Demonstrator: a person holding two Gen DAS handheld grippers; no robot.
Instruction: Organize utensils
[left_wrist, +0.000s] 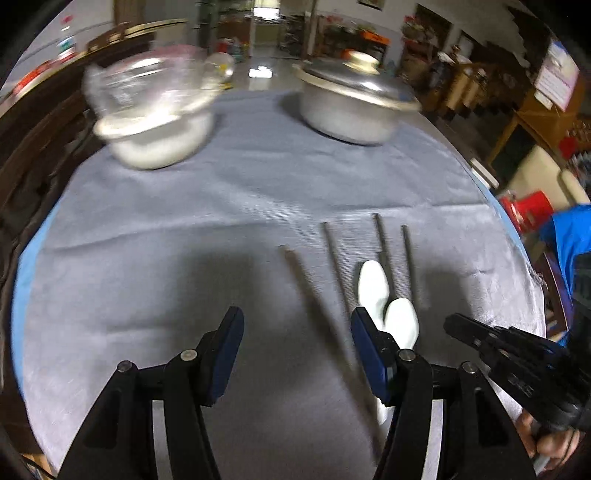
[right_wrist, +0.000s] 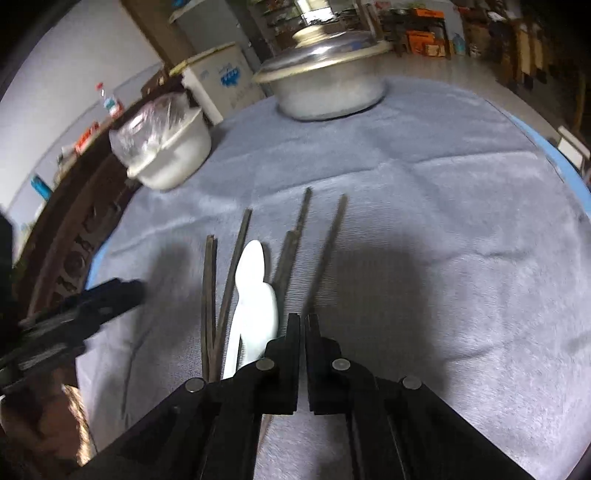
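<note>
Several dark chopsticks (left_wrist: 334, 266) lie side by side on the grey tablecloth (left_wrist: 184, 221), with two white spoons (left_wrist: 373, 286) among them. My left gripper (left_wrist: 297, 325) is open and empty, low over the cloth, with one chopstick running between its fingers. My right gripper (right_wrist: 303, 321) is shut with nothing seen between its pads, just above the near ends of the chopsticks (right_wrist: 325, 251) and beside the white spoons (right_wrist: 255, 291). The right gripper also shows in the left wrist view (left_wrist: 454, 325).
A white bowl with a clear lid (left_wrist: 155, 110) stands at the far left and a lidded metal pot (left_wrist: 351, 99) at the far right. The round table's edge (right_wrist: 561, 155) curves on the right. A dark carved chair (right_wrist: 66, 236) is at the left.
</note>
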